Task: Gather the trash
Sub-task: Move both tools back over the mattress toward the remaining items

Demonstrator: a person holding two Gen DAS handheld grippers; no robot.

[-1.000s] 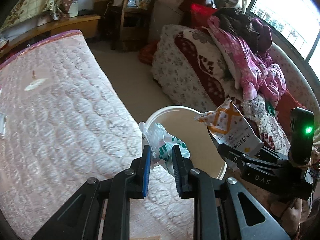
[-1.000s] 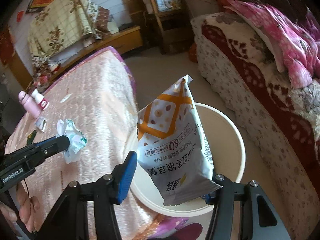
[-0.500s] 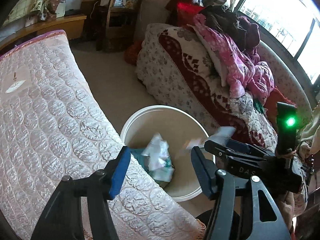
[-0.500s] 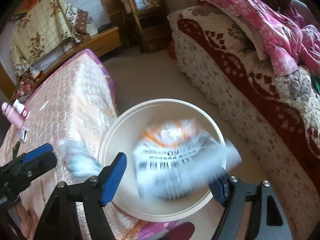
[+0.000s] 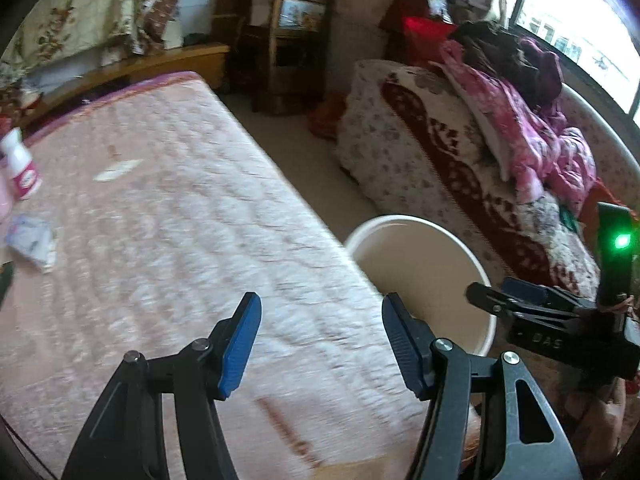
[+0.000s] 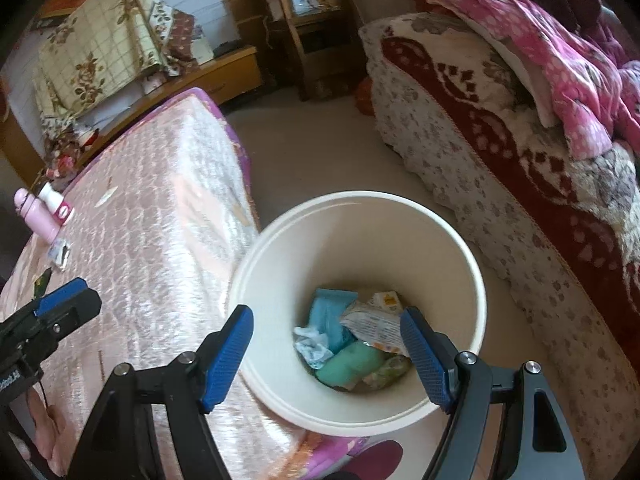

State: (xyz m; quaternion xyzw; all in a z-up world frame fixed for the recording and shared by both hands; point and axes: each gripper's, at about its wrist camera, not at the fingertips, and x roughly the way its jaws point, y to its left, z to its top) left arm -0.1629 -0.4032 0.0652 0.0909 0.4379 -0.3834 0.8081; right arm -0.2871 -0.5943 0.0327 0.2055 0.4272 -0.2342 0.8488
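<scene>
A cream round bin (image 6: 472, 264) stands on the floor beside the pink quilted mattress (image 6: 160, 216). In it lie the white and orange snack bag (image 6: 372, 328), the crumpled white wrapper (image 6: 312, 344), a blue pack and a green pack. My right gripper (image 6: 326, 354) is open and empty above the bin. My left gripper (image 5: 320, 344) is open and empty over the mattress edge (image 5: 200, 220), left of the bin (image 5: 484, 280). A small wrapper (image 5: 32, 240) lies on the mattress at far left; it also shows in the right wrist view (image 6: 60, 250).
Pink and white bottles (image 6: 44, 212) stand at the mattress's far left. A bed with a floral and red cover (image 6: 520, 184) and pink clothes (image 6: 560, 60) stands right of the bin. A wooden shelf (image 6: 312, 24) is at the back. Bare floor (image 6: 312, 152) runs between mattress and bed.
Both grippers opened. The snack bag and the crumpled wrapper dropped into the bin. My left gripper has swung left, back over the mattress.
</scene>
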